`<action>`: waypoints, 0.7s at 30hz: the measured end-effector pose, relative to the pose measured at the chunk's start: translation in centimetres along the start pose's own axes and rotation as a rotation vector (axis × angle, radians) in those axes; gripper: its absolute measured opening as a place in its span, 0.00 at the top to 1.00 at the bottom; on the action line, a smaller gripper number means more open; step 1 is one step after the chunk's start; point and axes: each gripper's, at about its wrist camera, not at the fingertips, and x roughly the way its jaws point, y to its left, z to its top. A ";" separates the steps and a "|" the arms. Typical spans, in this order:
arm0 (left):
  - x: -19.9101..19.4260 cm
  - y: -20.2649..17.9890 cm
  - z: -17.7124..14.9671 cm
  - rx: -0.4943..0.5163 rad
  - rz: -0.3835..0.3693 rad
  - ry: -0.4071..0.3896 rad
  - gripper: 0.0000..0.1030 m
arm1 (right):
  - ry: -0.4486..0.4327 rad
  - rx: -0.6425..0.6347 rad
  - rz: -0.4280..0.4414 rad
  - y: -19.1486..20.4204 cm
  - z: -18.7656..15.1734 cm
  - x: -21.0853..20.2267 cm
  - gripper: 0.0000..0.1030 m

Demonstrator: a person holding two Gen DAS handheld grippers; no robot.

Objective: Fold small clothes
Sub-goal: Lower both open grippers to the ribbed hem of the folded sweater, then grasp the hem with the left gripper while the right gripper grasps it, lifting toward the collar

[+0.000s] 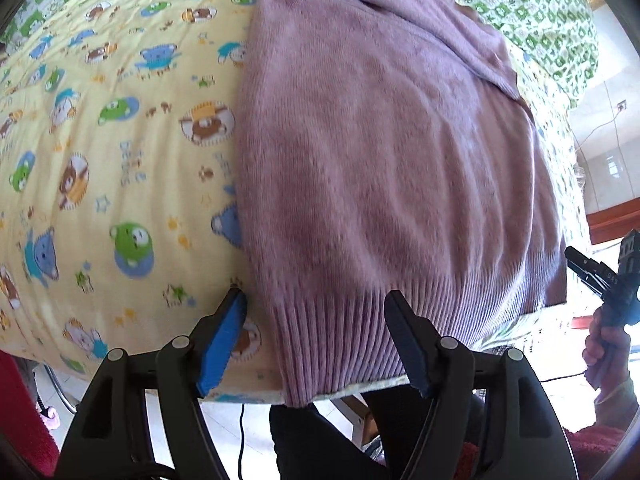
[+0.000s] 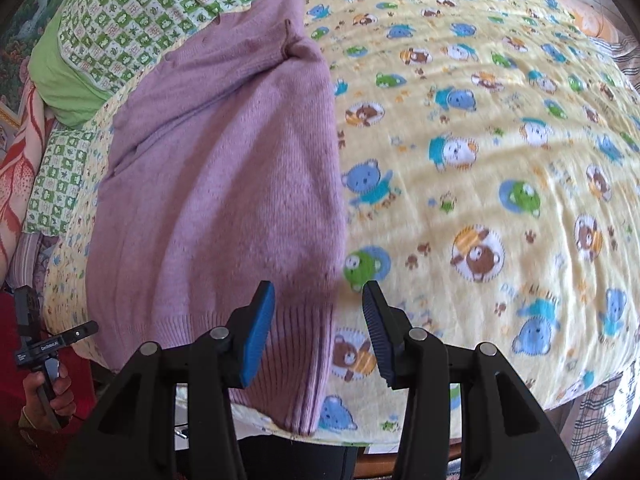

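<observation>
A: Where is the garment?

B: The mauve knitted sweater (image 1: 384, 168) lies flat on a yellow quilt with cartoon bears (image 1: 120, 152), its ribbed hem (image 1: 340, 344) at the near edge of the bed and hanging slightly over it.

A: And the tongs?

B: The left tongs (image 1: 320, 340) stand wide, nothing pressed between them. One tip is over the quilt just beside the sweater's left edge, the other over the ribbed hem. The right tongs (image 2: 318, 328) stand apart more narrowly, also empty, straddling the sweater's other side edge: one tip over the hem, one over the quilt.

A: What does one view give that the other does not?

B: The left wrist view shows the right hand (image 1: 604, 344) gripping its handle at the far right, a bright window and tiled floor beyond the bed, and dark trousers (image 1: 320, 440) below the bed's edge. The right wrist view shows the left hand (image 2: 48, 392) on its handle at the lower left, a green pillow (image 2: 60, 76) and a red patterned cloth (image 2: 20, 168) past the head of the sweater, and a far wider stretch of bare quilt.

A: Anything shared?

B: A green-and-white checked cover (image 2: 160, 12) lies beyond the sweater's collar in both.
</observation>
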 end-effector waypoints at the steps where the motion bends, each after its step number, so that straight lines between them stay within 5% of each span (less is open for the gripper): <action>1: 0.1 -0.1 -0.2 0.003 -0.002 0.003 0.29 | 0.005 -0.001 0.003 0.0 -0.2 0.1 0.54; 7: 0.4 -0.1 -1.2 0.005 -0.009 0.009 0.26 | 0.020 -0.004 0.028 -0.1 -1.3 0.1 0.54; 14: 1.0 1.1 -1.3 -0.052 -0.117 -0.020 0.17 | 0.026 -0.021 0.063 0.3 -2.3 0.5 0.54; 21: 0.9 0.9 -1.3 -0.027 -0.140 -0.026 0.26 | 0.033 0.038 0.150 -0.2 -2.3 1.4 0.54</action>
